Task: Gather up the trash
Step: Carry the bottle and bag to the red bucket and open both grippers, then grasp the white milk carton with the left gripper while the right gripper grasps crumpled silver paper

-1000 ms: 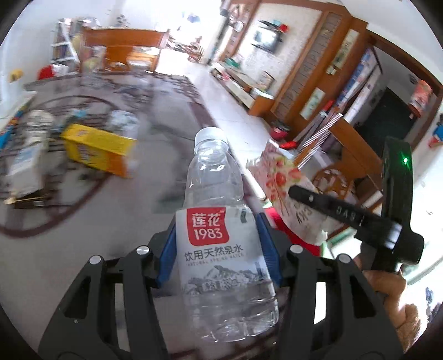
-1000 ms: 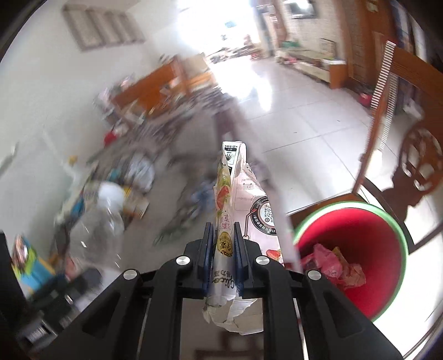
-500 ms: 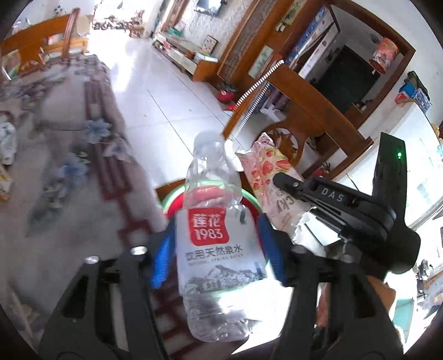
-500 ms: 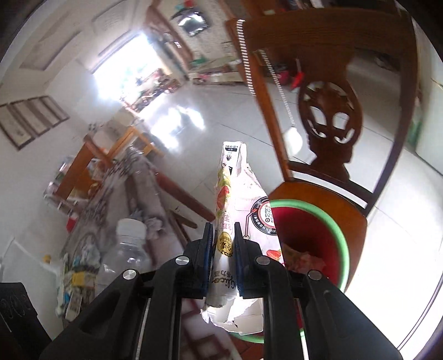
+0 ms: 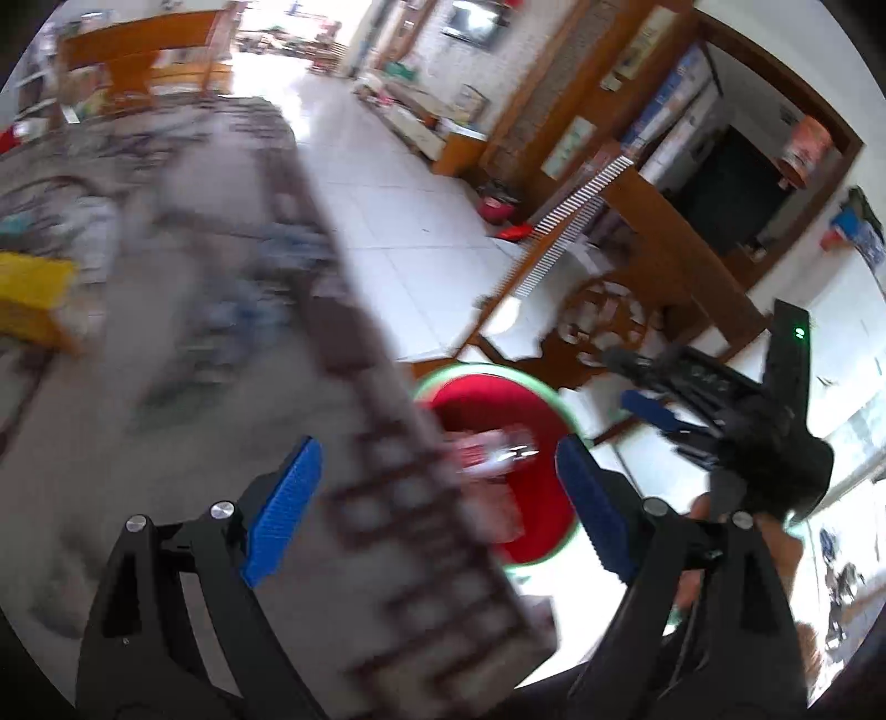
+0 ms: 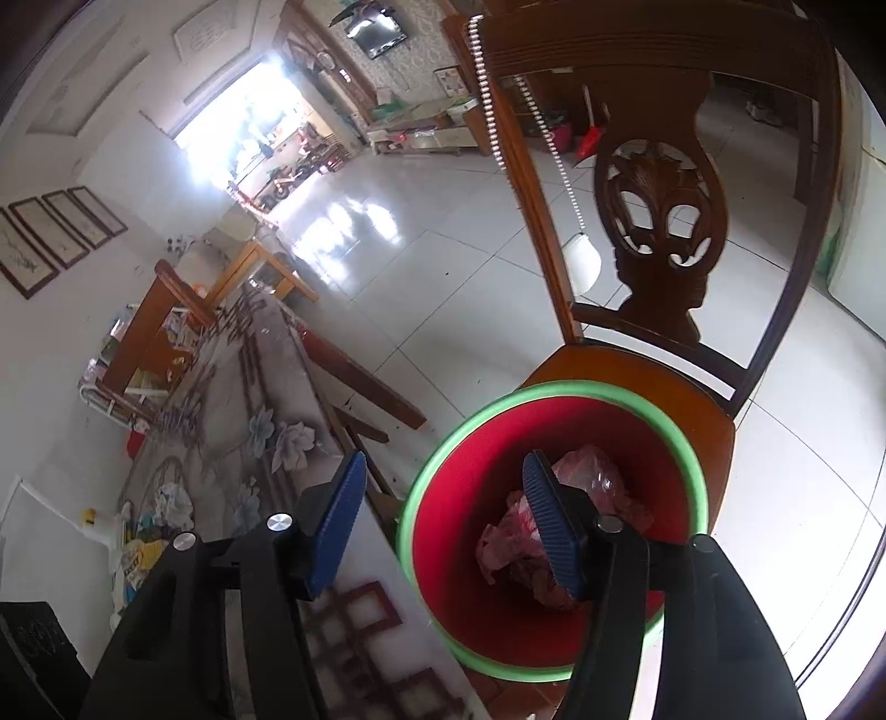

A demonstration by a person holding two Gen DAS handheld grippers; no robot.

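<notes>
Grey floral cloth covers the table (image 6: 232, 443); the red bin (image 6: 554, 421) on a wooden chair (image 6: 659, 354) holds pink wrappers (image 6: 592, 476). Both claws, left (image 5: 437, 498) and right (image 6: 443, 520), have just spread, empty.

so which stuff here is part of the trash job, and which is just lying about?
Job:
- red bin, green rim, on the chair seat
- pink wrappers inside it
- litter on the table
- yellow box

Lying about:
- wooden chair
- TV
- framed pictures

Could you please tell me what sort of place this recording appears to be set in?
Probably a home's living and dining room: a carved wooden chair, a wall-mounted television, and a table under a floral cloth.
</notes>
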